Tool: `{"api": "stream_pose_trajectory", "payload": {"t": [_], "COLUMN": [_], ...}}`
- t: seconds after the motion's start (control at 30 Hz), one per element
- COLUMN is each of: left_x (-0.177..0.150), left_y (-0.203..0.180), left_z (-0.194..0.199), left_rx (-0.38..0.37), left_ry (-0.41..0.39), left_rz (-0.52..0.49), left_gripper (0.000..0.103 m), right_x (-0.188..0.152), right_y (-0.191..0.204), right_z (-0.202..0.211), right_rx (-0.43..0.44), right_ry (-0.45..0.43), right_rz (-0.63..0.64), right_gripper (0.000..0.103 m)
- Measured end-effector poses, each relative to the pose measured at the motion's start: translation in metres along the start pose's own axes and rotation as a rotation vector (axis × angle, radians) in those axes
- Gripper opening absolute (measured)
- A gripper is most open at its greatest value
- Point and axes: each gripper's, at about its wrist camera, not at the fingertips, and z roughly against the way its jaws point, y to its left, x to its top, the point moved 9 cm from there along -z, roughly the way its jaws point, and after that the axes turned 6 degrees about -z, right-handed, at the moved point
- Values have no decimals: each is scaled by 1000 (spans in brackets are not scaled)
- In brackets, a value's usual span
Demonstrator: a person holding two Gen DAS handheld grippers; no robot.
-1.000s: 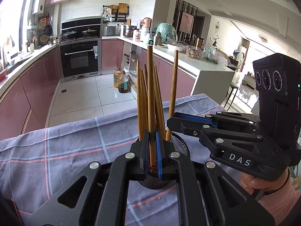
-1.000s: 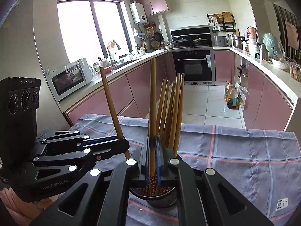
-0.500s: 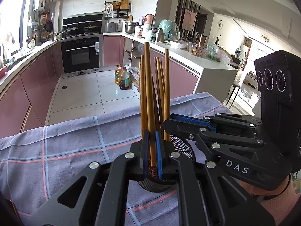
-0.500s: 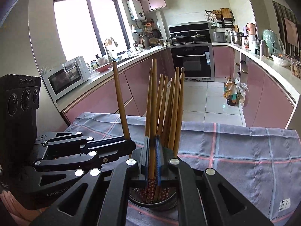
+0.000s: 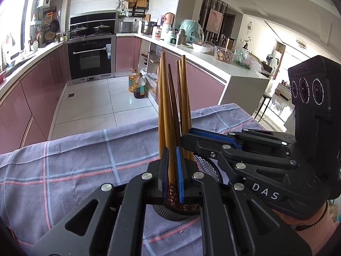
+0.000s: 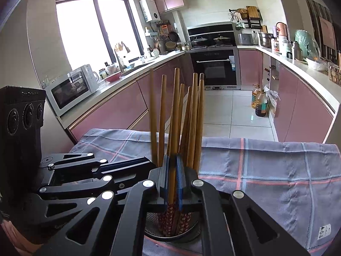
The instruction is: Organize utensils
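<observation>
A black mesh holder [image 5: 204, 166] stands on the checked cloth and holds several wooden chopsticks [image 5: 183, 98] upright. My left gripper [image 5: 172, 170] is shut on one chopstick [image 5: 167, 117] whose patterned end reaches into the holder. My right gripper [image 6: 173, 177] is shut on another chopstick [image 6: 175, 111], also lowered into the holder [image 6: 170, 234]. The right gripper shows in the left wrist view [image 5: 187, 136] beside the holder; the left gripper shows in the right wrist view [image 6: 151, 164] at the holder's left.
The purple checked cloth [image 5: 74, 166] covers the table, its far edge dropping to a tiled floor. Oil bottles [image 5: 138, 85] stand on the floor. Pink cabinets, an oven [image 6: 215, 68] and a microwave [image 6: 70, 87] lie beyond.
Both grippers have lowered their chopsticks deeper into the holder. The right-held chopstick that stood apart and leaning has come upright and joined the bunch.
</observation>
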Motion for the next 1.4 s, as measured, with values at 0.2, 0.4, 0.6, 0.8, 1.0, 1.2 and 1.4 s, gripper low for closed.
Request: {"api": "stream_pose_trajectory", "payload": {"t": [0.2,0.4,0.6,0.8,1.0,1.2,1.4], "left_x": [0,-2,-6,-19,-40,-67,-93], "left_y": [1,2,6,20,45,64,74], "left_z": [-3,-2,5,27,73,115,148], "left_rx": [-5,-3,13,67,189,304,405], "left_ry": [1,-8,-29,-78,-186,-245,-280], "left_rz": [9,16,20,57,91,104,117], "left_gripper": [8,8,17,46,95,97,97], "right_x": [0,1,1,-6,-25,-45,-61], "right_y": [-3,-4,-5,1,12,20,35], "right_z": [-1,-2,-1,13,34,46,61], "right_rx": [-3,-6,-7,4,-8,-56,-95], "right_ry": [-1,-2,-11,-47,-107,-164,-242], "right_rz": [-6,-10,-16,-13,10,23,53], "right_gripper": [6,7,7,24,58,86,97]}}
